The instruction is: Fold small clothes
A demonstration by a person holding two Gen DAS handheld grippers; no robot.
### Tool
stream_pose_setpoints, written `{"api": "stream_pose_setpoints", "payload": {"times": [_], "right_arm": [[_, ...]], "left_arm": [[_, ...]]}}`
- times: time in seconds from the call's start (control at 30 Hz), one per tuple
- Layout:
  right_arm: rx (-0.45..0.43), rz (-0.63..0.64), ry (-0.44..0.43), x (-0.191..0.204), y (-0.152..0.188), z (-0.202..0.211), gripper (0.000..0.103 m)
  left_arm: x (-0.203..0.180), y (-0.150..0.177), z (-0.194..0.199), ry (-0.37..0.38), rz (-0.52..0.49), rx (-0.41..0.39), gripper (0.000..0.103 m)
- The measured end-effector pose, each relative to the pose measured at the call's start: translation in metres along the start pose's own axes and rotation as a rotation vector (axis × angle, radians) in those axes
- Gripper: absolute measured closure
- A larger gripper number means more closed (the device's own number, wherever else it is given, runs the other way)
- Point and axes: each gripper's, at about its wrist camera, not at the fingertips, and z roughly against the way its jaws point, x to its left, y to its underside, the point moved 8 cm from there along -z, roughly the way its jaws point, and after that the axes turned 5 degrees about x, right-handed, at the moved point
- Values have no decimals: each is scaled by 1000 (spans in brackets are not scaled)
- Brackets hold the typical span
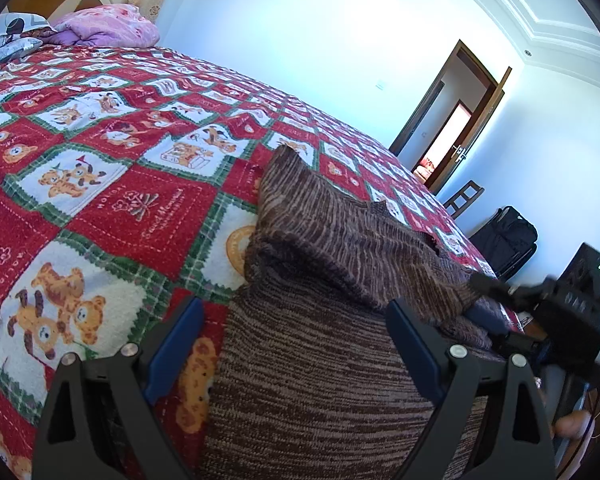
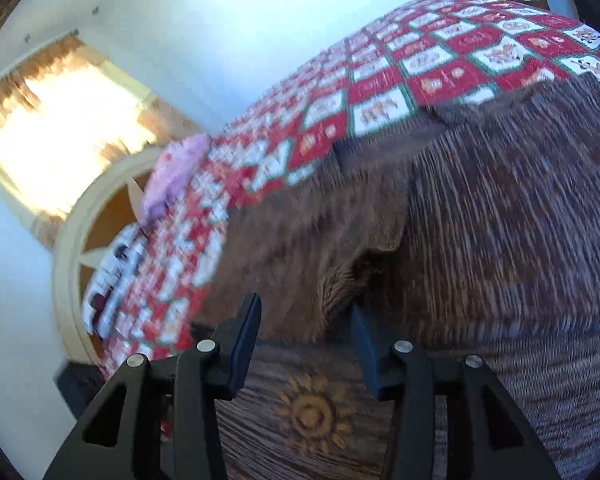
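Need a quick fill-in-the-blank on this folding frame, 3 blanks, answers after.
1. The brown knit garment lies on a red, white and green ____ bedspread.
2. The left gripper has its fingers ____, astride the garment's edge.
3. The emblem on the garment, in front of the right gripper, is shaped like a ____.

Answers: checked; open; sun
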Motion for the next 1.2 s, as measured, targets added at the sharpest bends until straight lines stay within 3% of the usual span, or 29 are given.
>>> {"api": "stream_pose_setpoints", "payload": {"times": [0.07,0.13,0.23,0.3,0.33,0.37,0.4,0.57,0.67,0.77,0.8,0.87,0.9,1.03,1.1,1.2], "right_arm": [[-21,6,28,-2,-7,7,56],[9,-6,112,-14,-8,1,56],[48,-88,67,-29,-3,-9,56],[30,-88,57,-30,-4,-11,57],[30,-60,78,-27,-5,-12,68],[37,-27,112,-26,-6,-13,95],[54,24,146,-21,-9,-16,97],[-54,284,290,5,-27,9,97],[8,350,380,-9,-20,0,95],[113,292,364,-35,-9,-7,84],[89,250,325,-40,-13,1,80],[38,186,317,-48,-23,16,60],[-1,151,304,-52,-32,24,56],[-45,100,282,-57,-63,23,55],[-24,137,331,-56,-75,8,55],[44,230,395,-50,-84,-29,67]], "left_arm": [[0,0,0,0,0,0,8],[0,0,0,0,0,0,8],[0,0,0,0,1,0,8],[0,0,0,-1,0,1,8],[0,0,0,0,0,0,8],[0,0,0,0,1,0,8],[0,0,0,0,0,0,8],[0,0,0,-1,0,0,8],[0,0,0,1,0,1,7],[0,0,0,0,0,1,7],[0,0,0,0,-1,1,7],[0,0,0,-1,0,2,7],[1,-1,0,-3,0,4,7],[1,-2,1,-22,6,17,7],[0,-5,3,-66,5,19,7],[1,-22,16,-138,12,-48,7]]}}
